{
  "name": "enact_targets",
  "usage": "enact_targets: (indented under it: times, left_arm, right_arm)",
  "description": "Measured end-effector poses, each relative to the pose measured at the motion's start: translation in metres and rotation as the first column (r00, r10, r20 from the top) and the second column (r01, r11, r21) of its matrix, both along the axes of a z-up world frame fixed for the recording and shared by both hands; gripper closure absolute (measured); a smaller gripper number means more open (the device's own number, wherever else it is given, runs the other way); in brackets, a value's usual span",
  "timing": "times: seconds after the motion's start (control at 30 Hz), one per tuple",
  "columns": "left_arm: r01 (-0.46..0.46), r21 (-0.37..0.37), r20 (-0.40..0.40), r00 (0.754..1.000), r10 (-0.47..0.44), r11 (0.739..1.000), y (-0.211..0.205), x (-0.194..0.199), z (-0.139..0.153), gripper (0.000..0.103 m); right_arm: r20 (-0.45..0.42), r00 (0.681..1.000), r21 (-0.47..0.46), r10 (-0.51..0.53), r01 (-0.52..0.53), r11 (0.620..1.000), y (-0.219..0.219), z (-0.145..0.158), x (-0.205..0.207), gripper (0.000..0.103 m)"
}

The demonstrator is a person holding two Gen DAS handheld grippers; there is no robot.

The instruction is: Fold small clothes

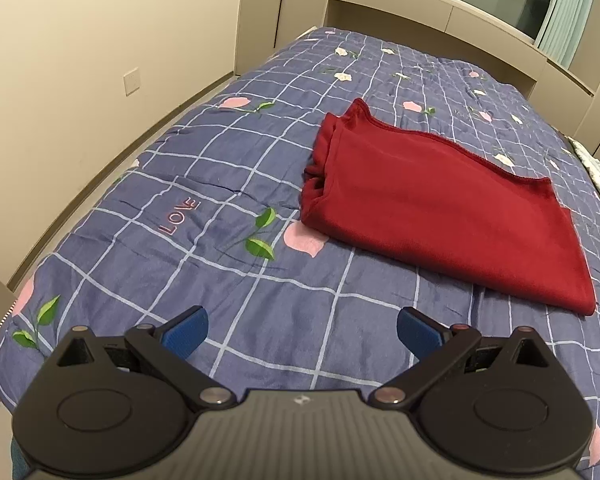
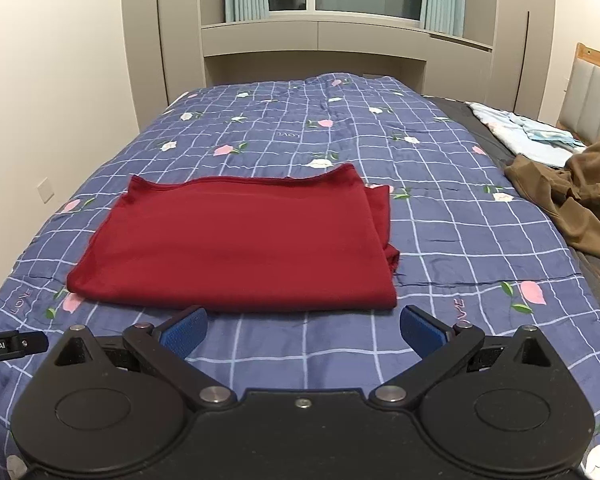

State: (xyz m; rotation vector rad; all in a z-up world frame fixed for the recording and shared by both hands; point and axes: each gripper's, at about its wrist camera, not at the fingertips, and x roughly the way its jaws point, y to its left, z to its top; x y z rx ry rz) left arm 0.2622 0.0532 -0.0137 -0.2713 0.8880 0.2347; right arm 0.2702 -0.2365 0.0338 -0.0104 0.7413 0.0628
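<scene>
Now we hold our left gripper [image 1: 302, 332] and right gripper [image 2: 303, 330] above the quilt [image 2: 440, 216], fingers spread wide and holding nothing. Ahead, apart from both, the folded red garment [image 2: 236, 240] lies flat on it.

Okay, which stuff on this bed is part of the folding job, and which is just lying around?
Part of the job:
red garment, partly folded on the quilt
left gripper, open
right gripper, open

Just lying about:
brown garment
light blue cloth
blue checked quilt underneath
</scene>
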Motion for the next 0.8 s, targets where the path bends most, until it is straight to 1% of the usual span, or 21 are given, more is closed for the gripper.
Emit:
enact_targets:
  times: [0.23, 0.4, 0.8]
  left_arm:
    - [-0.012, -0.008, -0.001, 1.0, 0.011, 1.0, 0.006, 0.004, 0.0, 0.001]
    - [-0.016, -0.011, -0.006, 1.0, 0.016, 1.0, 0.011, 0.014, -0.003, 0.001]
    - [-0.026, -0.006, -0.021, 0.999, 0.026, 1.0, 0.018, 0.062, -0.014, 0.001]
  right_arm:
    - [-0.007, 1.0, -0.001, 0.022, -0.022, 1.0, 0.011, -0.001, 0.005, 0.001]
    - [-0.022, 0.999, -0.001, 0.038, -0.038, 0.999, 0.021, -0.005, 0.018, 0.001]
    - [-0.046, 0.996, 0.009, 0.079, -0.078, 0.997, 0.045, -0.019, 0.082, 0.001]
